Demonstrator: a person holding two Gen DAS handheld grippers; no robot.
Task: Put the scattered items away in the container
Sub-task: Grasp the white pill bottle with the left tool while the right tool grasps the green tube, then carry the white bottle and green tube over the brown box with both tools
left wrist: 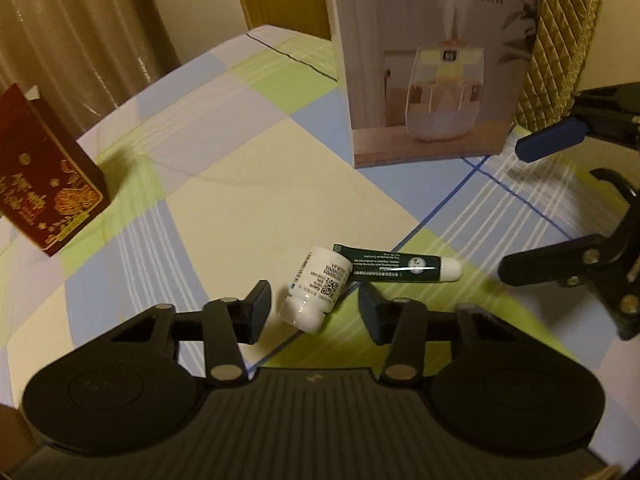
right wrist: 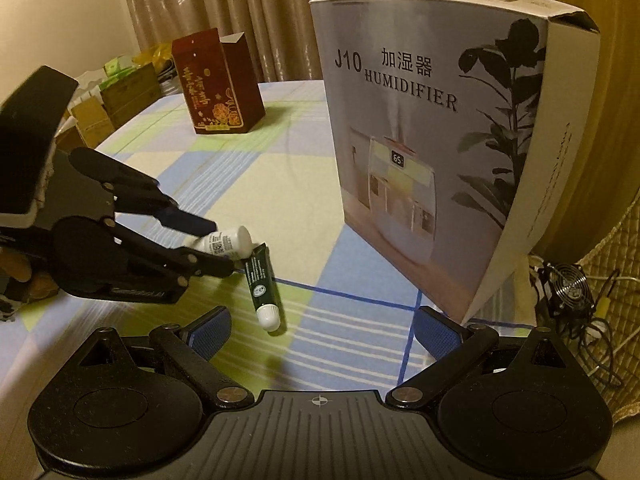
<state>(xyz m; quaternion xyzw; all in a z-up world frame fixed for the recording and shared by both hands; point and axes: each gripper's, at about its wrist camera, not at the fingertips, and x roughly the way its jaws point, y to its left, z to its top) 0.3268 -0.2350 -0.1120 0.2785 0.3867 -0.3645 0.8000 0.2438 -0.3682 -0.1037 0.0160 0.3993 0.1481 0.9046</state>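
A small white bottle (left wrist: pixel 316 292) (right wrist: pixel 224 242) lies on its side on the checked tablecloth. A dark green tube (left wrist: pixel 396 266) (right wrist: pixel 260 280) with a white cap lies just beyond it, its flat end touching the bottle. My left gripper (left wrist: pixel 316 308) (right wrist: pixel 222 246) is down at the cloth with the bottle between its pads; a thin gap shows on each side, so it is open. My right gripper (right wrist: pixel 324 332) (left wrist: pixel 512 210) hovers open and empty to the right of the tube, near the humidifier box.
A tall humidifier box (left wrist: pixel 432 60) (right wrist: pixel 432 152) stands upright at the back right. A dark red box (left wrist: pixel 44 184) (right wrist: pixel 218 84) with its top flap open stands at the far left. Cardboard boxes (right wrist: pixel 120 92) lie beyond the table's left edge, a fan and cables (right wrist: pixel 568 288) off its right.
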